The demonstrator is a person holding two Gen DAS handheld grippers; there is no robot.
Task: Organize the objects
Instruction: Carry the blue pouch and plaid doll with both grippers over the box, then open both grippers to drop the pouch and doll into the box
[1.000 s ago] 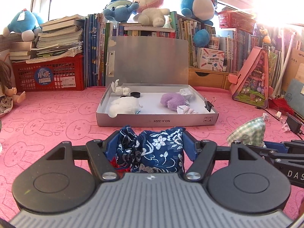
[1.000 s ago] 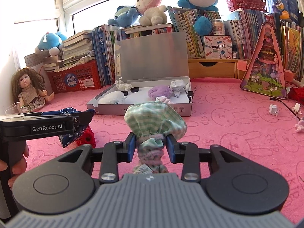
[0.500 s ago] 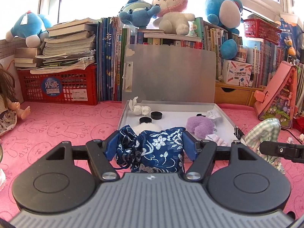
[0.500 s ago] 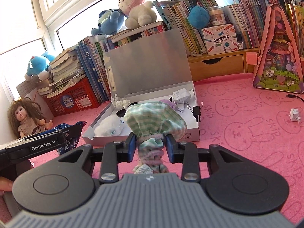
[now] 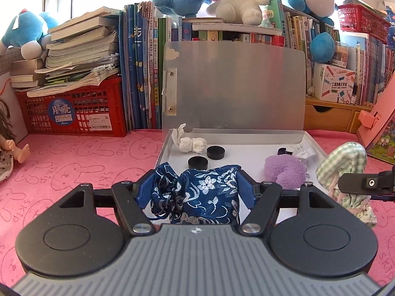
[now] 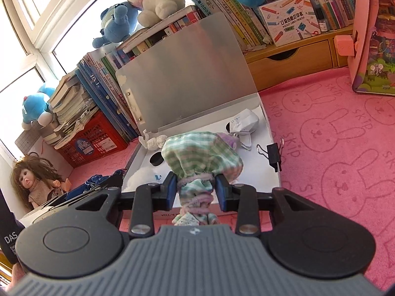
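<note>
While the left wrist view showed the grey box well ahead on the pink mat a second ago, the left gripper now hangs over its near edge, so the carry is close to a drop. Its fingers stand about half apart, pressed on the blue floral pouch. Inside the box this view counts two black caps, one crumpled white tissue, one purple plush and one folded paper. At the right edge, the checked pouch hangs from the other tool.

In the right wrist view, which has tilted since the earlier frames, the right gripper has closed in on the box too. Its fingers are nearly shut, pinching the green checked pouch at its tied neck, above the box's front wall. One binder clip sits on the right rim, and one doll sits at the far left.
</note>
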